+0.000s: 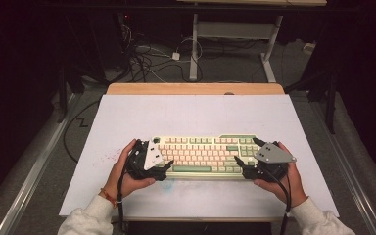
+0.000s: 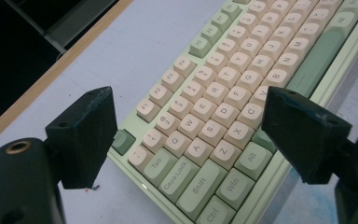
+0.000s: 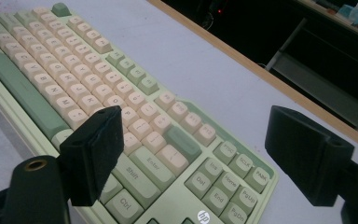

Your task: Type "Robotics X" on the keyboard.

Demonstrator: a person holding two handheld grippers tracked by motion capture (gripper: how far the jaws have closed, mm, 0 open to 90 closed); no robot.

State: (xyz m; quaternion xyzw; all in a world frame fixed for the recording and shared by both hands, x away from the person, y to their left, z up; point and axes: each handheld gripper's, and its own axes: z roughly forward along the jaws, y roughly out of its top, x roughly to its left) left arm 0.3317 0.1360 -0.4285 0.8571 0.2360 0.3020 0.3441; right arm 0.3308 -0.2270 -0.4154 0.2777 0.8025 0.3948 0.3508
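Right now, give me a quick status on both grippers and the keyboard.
Left gripper open, fingers astride keyboard's left end. Right gripper open, fingers astride its right end. Keyboard flat on the white table, not gripped. Nothing in the way.

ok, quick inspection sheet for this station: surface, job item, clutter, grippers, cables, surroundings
Surface: white board on a wooden table; faint reddish specks near its left side.
Job's things: green and cream keyboard, flat, near the front edge, parallel to it.
Clutter: nothing seen.
Grippers: left gripper at the keyboard's left end, jaws wide apart across that end; right gripper at its right end, jaws wide apart. Neither is closed on it.
Cables: one trails from each gripper toward the person; a black cable loops on the floor at left.
Surroundings: dark room, a tangle of wires and a white desk frame behind.
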